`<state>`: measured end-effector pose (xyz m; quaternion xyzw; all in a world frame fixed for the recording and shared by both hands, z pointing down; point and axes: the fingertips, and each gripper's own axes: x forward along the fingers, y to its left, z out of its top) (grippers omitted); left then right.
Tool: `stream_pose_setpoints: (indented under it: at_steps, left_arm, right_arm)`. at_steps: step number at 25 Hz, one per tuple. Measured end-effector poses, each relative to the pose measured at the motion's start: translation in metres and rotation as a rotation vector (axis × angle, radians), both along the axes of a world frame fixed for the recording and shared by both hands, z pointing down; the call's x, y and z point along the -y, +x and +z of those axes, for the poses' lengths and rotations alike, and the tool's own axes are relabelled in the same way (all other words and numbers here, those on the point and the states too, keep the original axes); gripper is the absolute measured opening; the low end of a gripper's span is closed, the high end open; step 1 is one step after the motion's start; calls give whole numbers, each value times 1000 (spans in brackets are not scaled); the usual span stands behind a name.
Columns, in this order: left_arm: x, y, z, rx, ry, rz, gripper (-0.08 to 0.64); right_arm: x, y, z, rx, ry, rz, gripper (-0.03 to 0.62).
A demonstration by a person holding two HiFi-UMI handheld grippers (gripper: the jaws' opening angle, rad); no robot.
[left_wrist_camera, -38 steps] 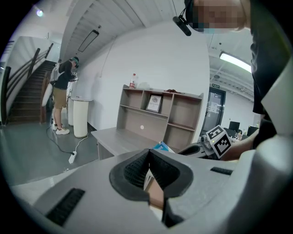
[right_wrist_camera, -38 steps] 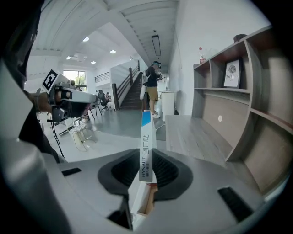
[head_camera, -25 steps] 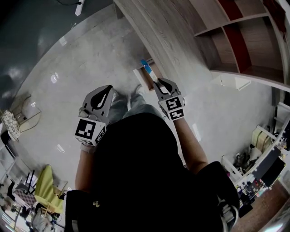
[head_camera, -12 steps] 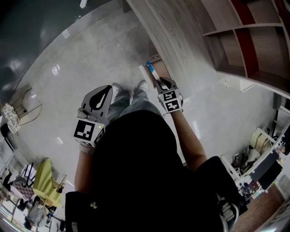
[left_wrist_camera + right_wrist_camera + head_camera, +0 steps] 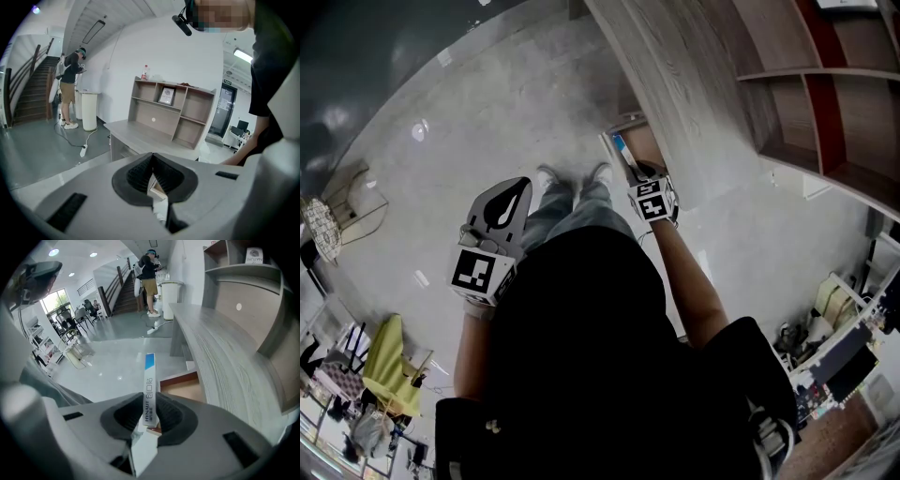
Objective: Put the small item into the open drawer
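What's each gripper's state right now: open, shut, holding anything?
Left gripper: shut, jaw tips together, nothing between them.
Right gripper: shut on the small box, a slim white one with a blue end.

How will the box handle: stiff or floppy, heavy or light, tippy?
Probably stiff: the box juts straight from the right gripper without sagging. Likely light, since it looks like a slim printed carton. It is narrow-edged, so it would probably fall flat in the drawer rather than stand.
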<state>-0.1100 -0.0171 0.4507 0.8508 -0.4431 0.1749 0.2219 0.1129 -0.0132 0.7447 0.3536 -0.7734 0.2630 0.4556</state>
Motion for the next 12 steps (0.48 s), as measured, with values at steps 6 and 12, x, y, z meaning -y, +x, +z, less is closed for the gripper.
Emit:
stream_pose_setpoints:
  at_steps: [6,12]
  left_arm:
    - [-1,-10,5,10,-19,-13,3]
    - [-2,-16,7,10,-29,-23,3]
  right_arm:
    - [4,3,20,-42,-38,25,95]
    - [9,4,29,-63,-42,32,121]
